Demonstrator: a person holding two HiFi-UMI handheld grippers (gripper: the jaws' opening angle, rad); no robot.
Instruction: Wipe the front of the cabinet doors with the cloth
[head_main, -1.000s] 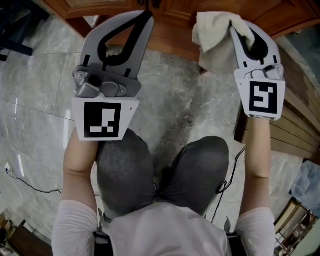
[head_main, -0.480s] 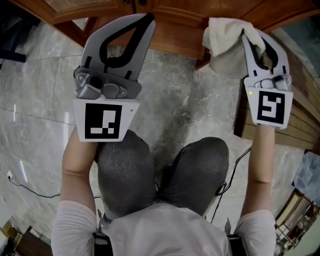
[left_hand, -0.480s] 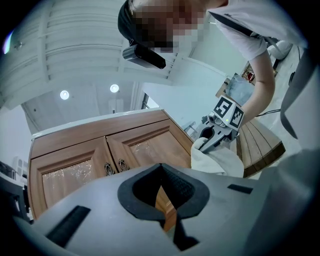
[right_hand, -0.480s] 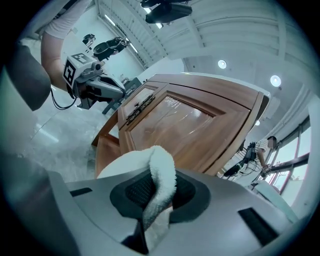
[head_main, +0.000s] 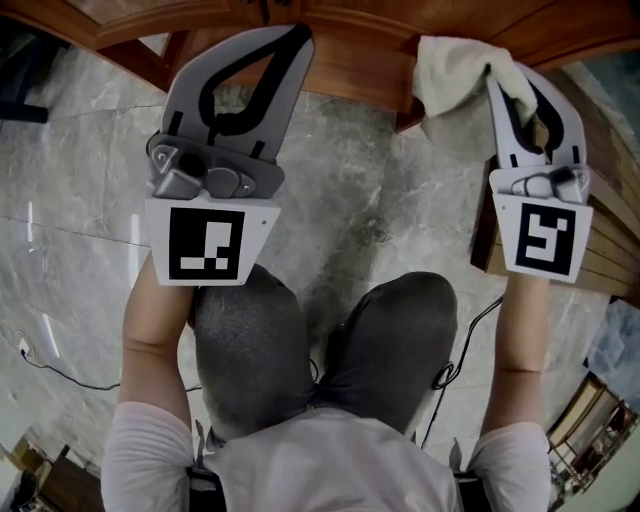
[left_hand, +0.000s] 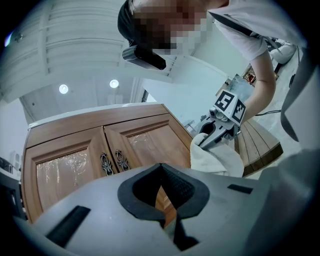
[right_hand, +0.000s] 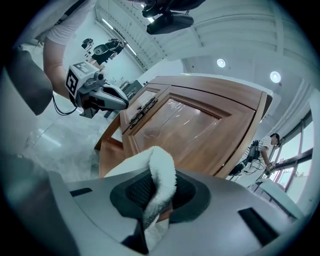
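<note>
Grey, seemingly marble floor (head_main: 380, 210); round ceiling lights (left_hand: 114, 83)

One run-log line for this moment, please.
left claw: shut, empty | right claw: shut on cloth | cloth by cabinet doors | contact unclear

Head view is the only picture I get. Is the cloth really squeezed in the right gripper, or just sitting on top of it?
Observer: Squeezed. The right gripper view shows the right gripper shut on a fold of the white cloth.
Operator: Is the other one holding something too?
Observer: No. The left gripper is shut on nothing; only brown wood shows through the gap in its pads.
Operator: Do the doors have handles?
Observer: Yes. The left gripper view shows two dark, curly handles side by side where the cabinet doors meet.
</note>
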